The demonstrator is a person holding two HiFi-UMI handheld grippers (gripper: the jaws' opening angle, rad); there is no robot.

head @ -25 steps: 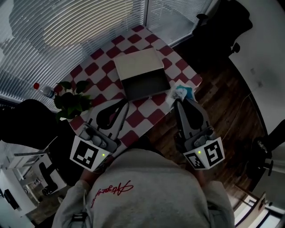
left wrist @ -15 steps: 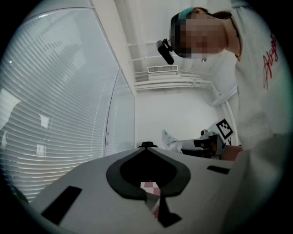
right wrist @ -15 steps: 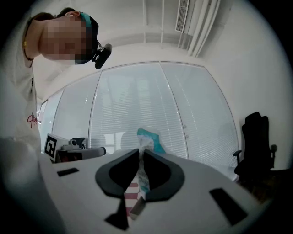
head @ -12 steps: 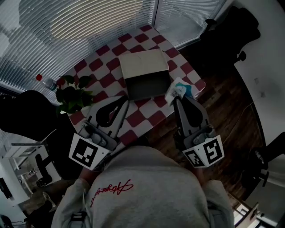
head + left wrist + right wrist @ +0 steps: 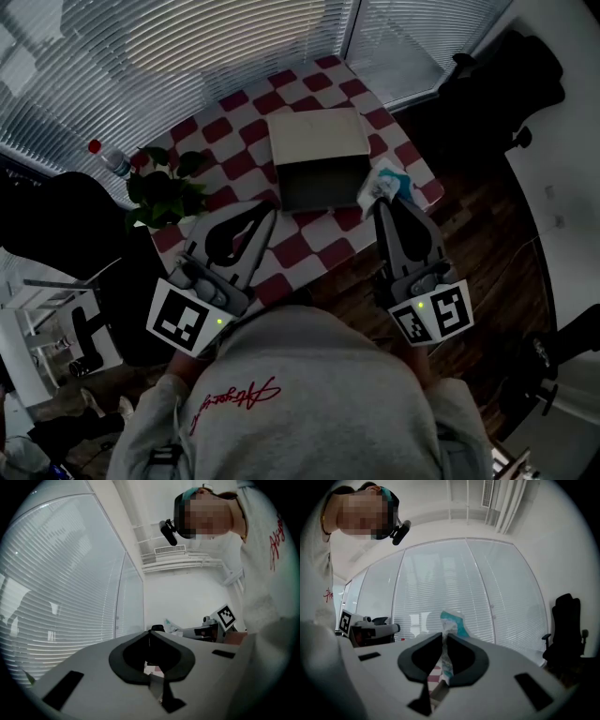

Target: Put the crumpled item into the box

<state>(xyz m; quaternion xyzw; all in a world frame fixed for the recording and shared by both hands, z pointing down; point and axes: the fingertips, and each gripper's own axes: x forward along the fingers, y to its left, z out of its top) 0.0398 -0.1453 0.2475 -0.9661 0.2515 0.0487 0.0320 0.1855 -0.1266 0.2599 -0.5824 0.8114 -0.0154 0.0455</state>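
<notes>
A crumpled white and teal item (image 5: 384, 185) is pinched between the tips of my right gripper (image 5: 380, 202), over the near right corner of the checkered table (image 5: 234, 164). In the right gripper view the item (image 5: 453, 620) sticks up out of the shut jaws of that gripper (image 5: 444, 638). The open box (image 5: 320, 185) lies just left of it, its pale lid (image 5: 317, 136) folded back on the far side. My left gripper (image 5: 271, 215) is shut and holds nothing, near the table's front edge; its jaws meet in the left gripper view (image 5: 150, 635).
A potted plant (image 5: 165, 191) and a red-capped bottle (image 5: 110, 159) stand at the table's left end. Black office chairs stand at the far right (image 5: 506, 89) and at the left (image 5: 56, 225). Window blinds (image 5: 187, 56) run behind the table. Wooden floor (image 5: 469, 234) lies to the right.
The head view has drifted, so the table and box sit a little further right in the frame. Both grippers keep nearly the same pose, the right one still shut on the crumpled item.
</notes>
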